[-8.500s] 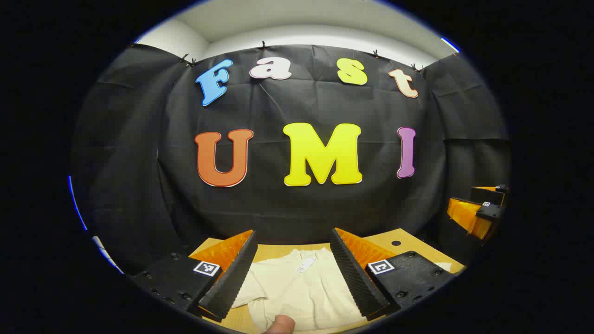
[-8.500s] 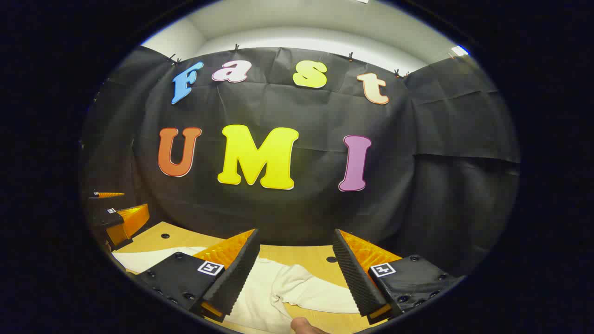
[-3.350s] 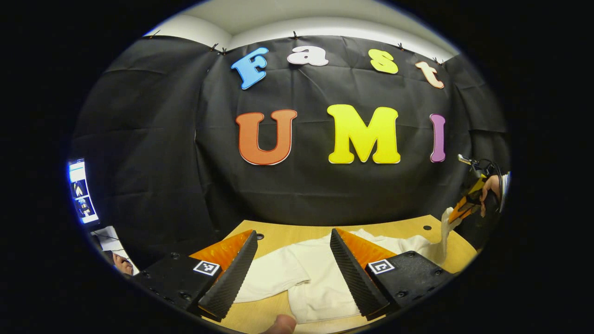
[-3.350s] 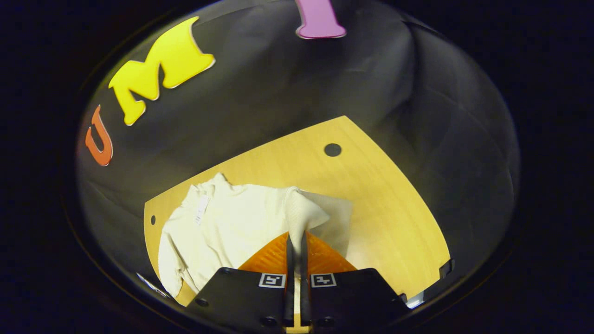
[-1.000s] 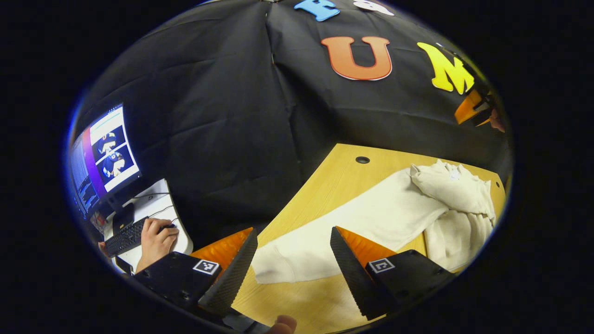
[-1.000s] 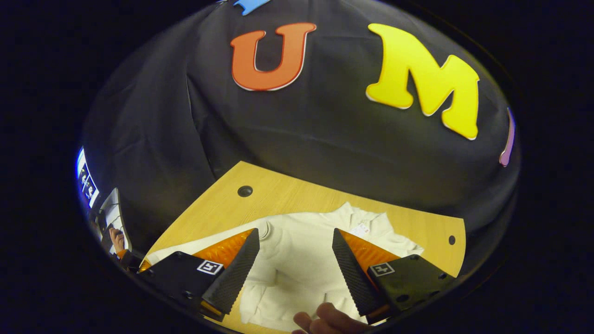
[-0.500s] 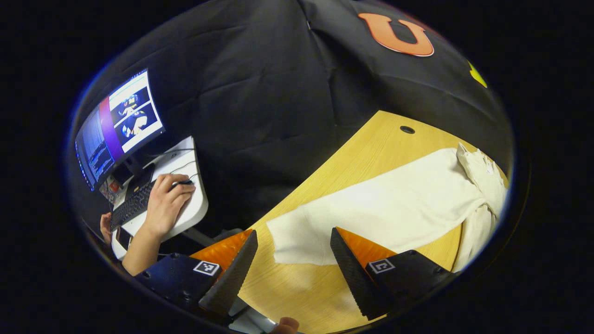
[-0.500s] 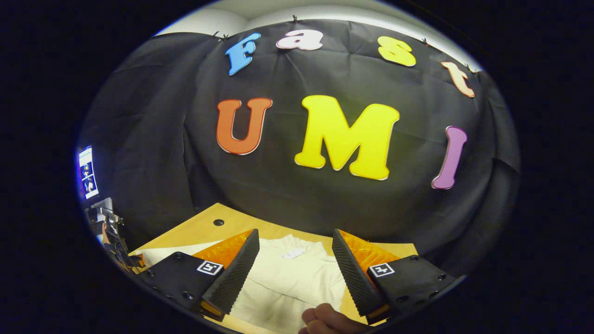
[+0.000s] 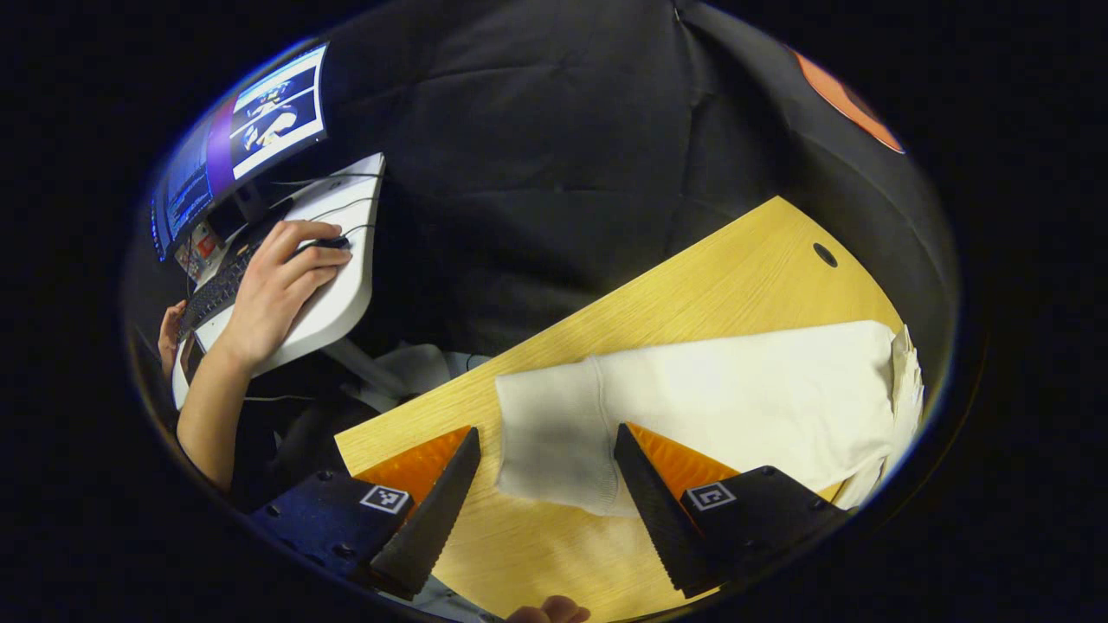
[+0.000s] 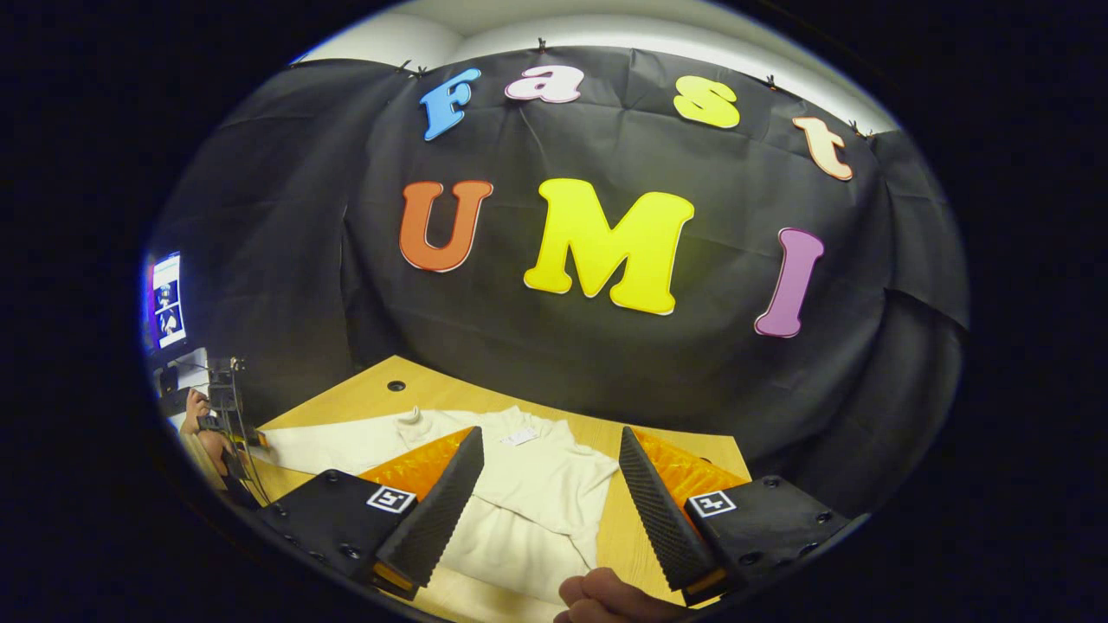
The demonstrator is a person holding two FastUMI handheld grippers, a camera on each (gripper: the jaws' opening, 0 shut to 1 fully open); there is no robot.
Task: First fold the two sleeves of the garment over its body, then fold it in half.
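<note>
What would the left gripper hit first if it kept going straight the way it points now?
Most likely the cuff end of the outstretched sleeve, lying flat on the table between the open fingers of the left gripper. How far above it the gripper hangs is unclear.

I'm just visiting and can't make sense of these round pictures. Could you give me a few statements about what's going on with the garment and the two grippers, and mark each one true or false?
1. The left gripper is open over the cuff of a sleeve that lies stretched out flat on the wooden table. True.
2. The right gripper is clamped shut on the cloth. False: its fingers stand apart above the garment, holding nothing.
3. The garment is dark blue. False: it is cream white.
4. In the left gripper view, a person's hand rests on a mouse at a side desk with a monitor. True.
5. The garment hangs off the table. False: it lies on it.
</note>
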